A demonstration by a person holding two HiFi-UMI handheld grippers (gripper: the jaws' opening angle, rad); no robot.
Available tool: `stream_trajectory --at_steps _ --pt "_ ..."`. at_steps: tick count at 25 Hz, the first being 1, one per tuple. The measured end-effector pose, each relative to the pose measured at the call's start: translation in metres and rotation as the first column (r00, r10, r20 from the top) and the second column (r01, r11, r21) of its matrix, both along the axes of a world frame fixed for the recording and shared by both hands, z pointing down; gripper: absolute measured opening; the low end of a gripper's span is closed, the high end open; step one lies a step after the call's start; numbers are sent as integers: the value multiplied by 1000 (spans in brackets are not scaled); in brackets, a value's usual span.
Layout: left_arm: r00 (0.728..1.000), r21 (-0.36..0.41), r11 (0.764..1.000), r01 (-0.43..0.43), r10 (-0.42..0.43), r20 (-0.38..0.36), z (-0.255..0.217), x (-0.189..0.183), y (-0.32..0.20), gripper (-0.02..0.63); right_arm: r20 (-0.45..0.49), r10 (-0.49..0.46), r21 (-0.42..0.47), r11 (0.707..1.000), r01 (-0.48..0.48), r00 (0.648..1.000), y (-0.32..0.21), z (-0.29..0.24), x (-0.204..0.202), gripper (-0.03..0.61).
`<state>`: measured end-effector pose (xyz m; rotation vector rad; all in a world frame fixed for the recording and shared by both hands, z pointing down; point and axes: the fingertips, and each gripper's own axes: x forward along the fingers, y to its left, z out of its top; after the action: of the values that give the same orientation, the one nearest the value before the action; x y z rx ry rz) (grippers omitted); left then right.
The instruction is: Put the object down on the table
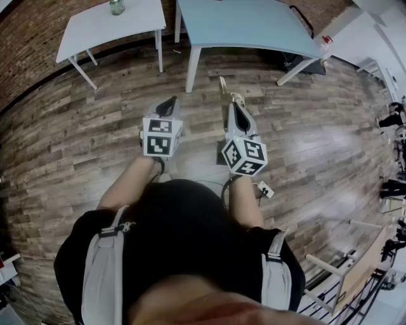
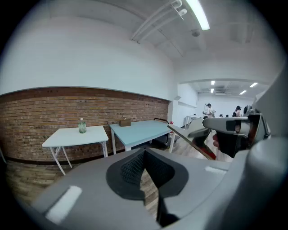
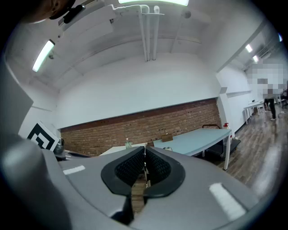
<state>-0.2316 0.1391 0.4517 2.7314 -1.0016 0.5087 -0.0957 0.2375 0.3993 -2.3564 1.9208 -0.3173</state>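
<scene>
My right gripper (image 1: 235, 105) is shut on a thin flat strip (image 1: 224, 87) that sticks out forward past its fingertips, over the wooden floor. The left gripper view shows this strip (image 2: 191, 143) as grey-brown with a red edge, slanting out of the right gripper (image 2: 208, 133). In the right gripper view the jaws (image 3: 144, 157) are pressed together on something thin, and most of the strip is hidden. My left gripper (image 1: 167, 104) is held beside it at the same height, shut with nothing between its pads (image 2: 135, 168). A light blue table (image 1: 254, 25) stands ahead.
A white table (image 1: 95, 28) with a glass bottle (image 1: 117, 7) stands left of the blue one. A small brown box (image 2: 124, 122) sits on the blue table (image 2: 139, 130). Dark bags (image 1: 298, 60) lie by its right legs. More furniture lines the right edge (image 1: 390, 184).
</scene>
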Motion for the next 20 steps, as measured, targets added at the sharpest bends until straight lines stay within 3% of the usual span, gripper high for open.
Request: stream_trajectory --at_steps 5,20 --pt "1000 22 1000 -7 7 5 -9 -11 -13 0 -3 0 -17 1000 0 1000 -11 3 -16 25" --pt "998 -25 998 -59 59 -7 10 -23 -20 0 16 46 -19 999 -46 999 -19 9 -34 25"
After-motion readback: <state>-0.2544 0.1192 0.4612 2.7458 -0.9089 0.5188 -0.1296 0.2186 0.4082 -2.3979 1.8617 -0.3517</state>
